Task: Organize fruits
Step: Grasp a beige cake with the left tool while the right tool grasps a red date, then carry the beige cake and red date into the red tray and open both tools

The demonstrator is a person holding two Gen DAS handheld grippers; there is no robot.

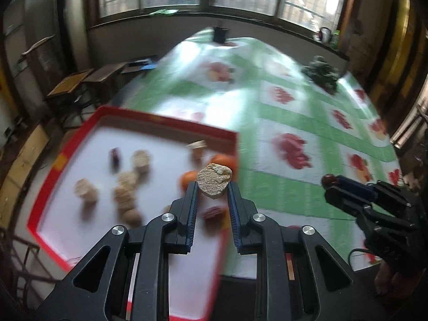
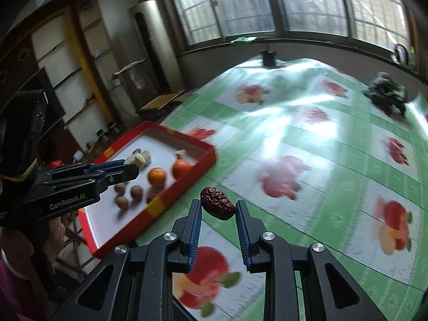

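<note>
**Both grippers loaded above the table**

Nearest my left camera, filling the bottom of the frame, is my left gripper (image 1: 213, 190), its jaws narrowed onto a pale, crumbly chunk (image 1: 214, 178) pinched at the fingertips. Just behind it, in the lower left of that frame, sits the red tray (image 1: 165, 121) with a white floor. Blurred inside it I make out two oranges (image 1: 223, 161), several tan round pieces (image 1: 124, 196) and a small dark one toward the back; what the tan pieces are I cannot tell. At the right edge of the same view my right gripper (image 1: 327, 181) shows from the side with something dark red at its tip.

From the right camera, my right gripper (image 2: 218, 205) fills the bottom centre, jaws drawn in on a wrinkled dark red date (image 2: 217, 206), which lies tilted between the blue pads (image 2: 196, 226). Beneath it is the tablecloth (image 2: 321, 144), green and white squares printed with fruit. The tray lies at left centre here, near the table's left edge, with the oranges (image 2: 157, 176) close to its near right wall. My left gripper (image 2: 131, 166) reaches in from the left above the tray, chunk at its tip. A dark green heap (image 2: 386, 95) rests at the upper right of the cloth, well apart from the tray.
</note>
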